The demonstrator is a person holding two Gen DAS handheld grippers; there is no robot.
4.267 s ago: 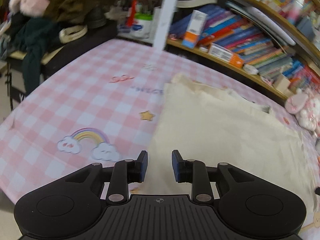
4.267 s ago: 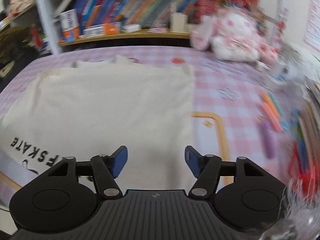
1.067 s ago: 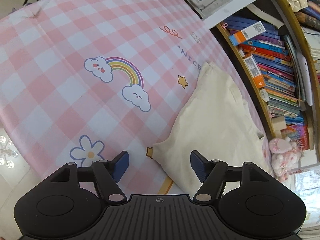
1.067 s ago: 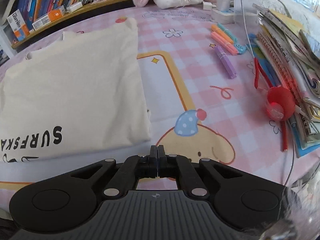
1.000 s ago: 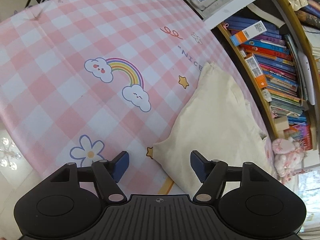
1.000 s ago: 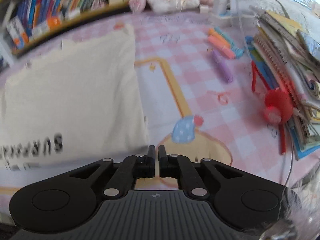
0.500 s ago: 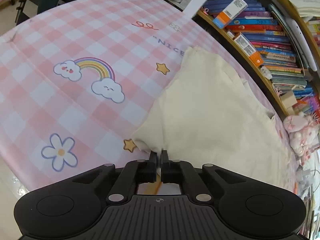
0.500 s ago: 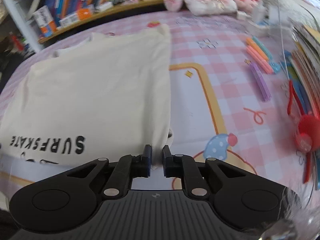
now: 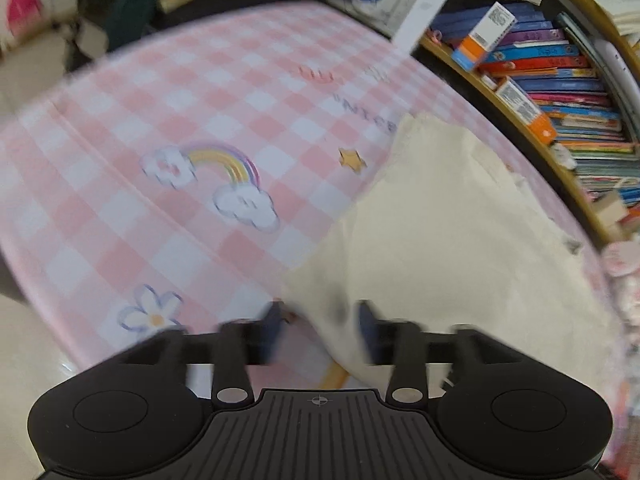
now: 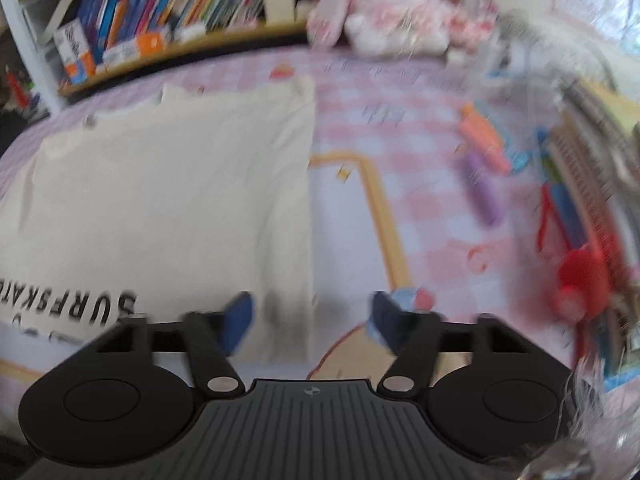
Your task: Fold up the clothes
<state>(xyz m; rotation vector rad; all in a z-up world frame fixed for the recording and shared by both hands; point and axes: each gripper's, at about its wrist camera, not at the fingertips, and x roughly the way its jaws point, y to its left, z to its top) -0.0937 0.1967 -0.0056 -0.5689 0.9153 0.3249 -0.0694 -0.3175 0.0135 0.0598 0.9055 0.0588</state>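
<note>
Opening again after a brief pinch, both tongs now stand wide with nothing clamped. The left gripper (image 9: 318,330) has its jaws spread on either side of the near-left corner of the cream T-shirt (image 9: 452,240); cloth lies between the blurred pads, but they do not press on it. Half a second earlier those jaws were shut on that same corner. The right gripper (image 10: 312,320) has likewise just parted its jaws, which straddle the shirt's near-right edge (image 10: 168,200), where half a second ago they were nearly closed at the hem.

Farther out, the shirt lies flat on the pink checked tablecloth (image 9: 168,120), printed lettering near the right gripper's left side, collar end toward the far bookshelf (image 9: 560,92). Markers (image 10: 484,148) and a plush toy (image 10: 384,20) lie to the right and far right, apart from the cloth.

Judging by the double release, the corners were tugged straight and let go; the shirt looks smoothed but not yet folded.
</note>
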